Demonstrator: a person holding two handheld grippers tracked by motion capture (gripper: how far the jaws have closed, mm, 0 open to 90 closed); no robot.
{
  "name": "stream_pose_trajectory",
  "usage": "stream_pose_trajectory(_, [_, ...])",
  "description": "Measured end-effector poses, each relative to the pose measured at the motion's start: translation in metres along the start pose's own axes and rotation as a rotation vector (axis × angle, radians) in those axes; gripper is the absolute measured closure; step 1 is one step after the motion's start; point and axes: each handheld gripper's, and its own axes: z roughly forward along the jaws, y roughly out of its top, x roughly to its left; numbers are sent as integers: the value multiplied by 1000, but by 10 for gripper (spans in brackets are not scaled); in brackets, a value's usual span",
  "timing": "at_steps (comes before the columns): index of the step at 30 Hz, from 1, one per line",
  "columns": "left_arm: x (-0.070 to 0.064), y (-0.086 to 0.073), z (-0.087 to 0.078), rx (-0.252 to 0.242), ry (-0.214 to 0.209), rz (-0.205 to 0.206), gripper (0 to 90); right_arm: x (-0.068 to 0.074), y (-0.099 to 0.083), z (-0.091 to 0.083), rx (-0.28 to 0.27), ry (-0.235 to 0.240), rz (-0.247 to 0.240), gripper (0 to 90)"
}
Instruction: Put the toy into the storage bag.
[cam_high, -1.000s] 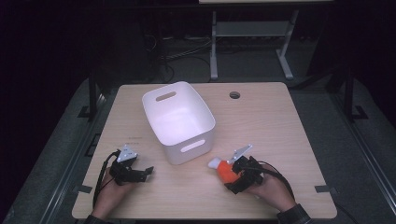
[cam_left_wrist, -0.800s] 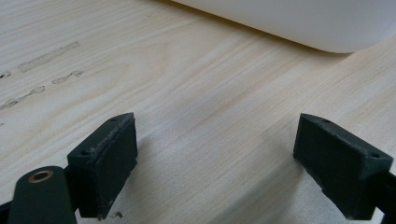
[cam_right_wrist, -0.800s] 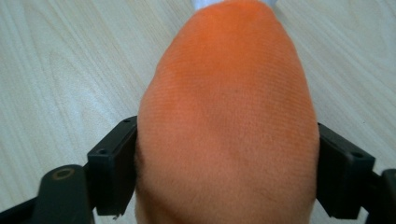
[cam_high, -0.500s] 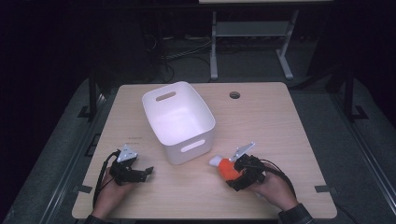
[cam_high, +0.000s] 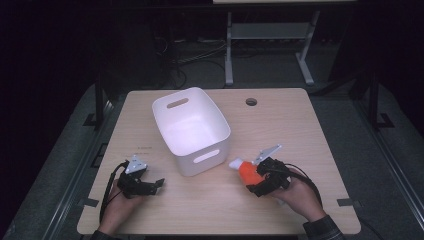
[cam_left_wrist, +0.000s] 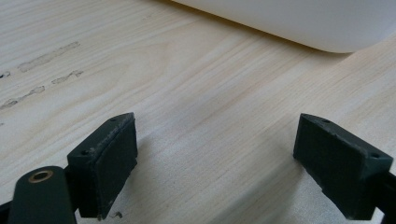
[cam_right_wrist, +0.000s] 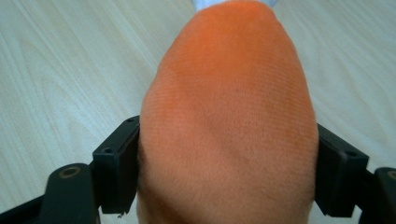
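Right gripper (cam_high: 250, 176): jaws pressed on both flanks of an orange plush toy (cam_right_wrist: 229, 121) with a white tip, held low over the counter (cam_high: 300, 125), just right of the white bin (cam_high: 192, 131).

Risk: the toy is soft and bulges past the jaws; it may squeeze out or sag if tilted.

Risk: the bin's near wall stands between toy and bin; a low carry would strike it.

Left gripper (cam_high: 156, 186): jaws wide, holding nothing, near the bin's left corner.
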Motion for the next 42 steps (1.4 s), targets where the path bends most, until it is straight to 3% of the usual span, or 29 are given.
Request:
stream_pose_trajectory(24, [0, 0, 0, 1, 1, -3, 130, -28, 21, -16, -42, -39, 41, 230])
stream_pose_trajectory(42, [0, 0, 0, 0, 1, 0, 130, -46, 47, -30, -97, -57, 63, 229])
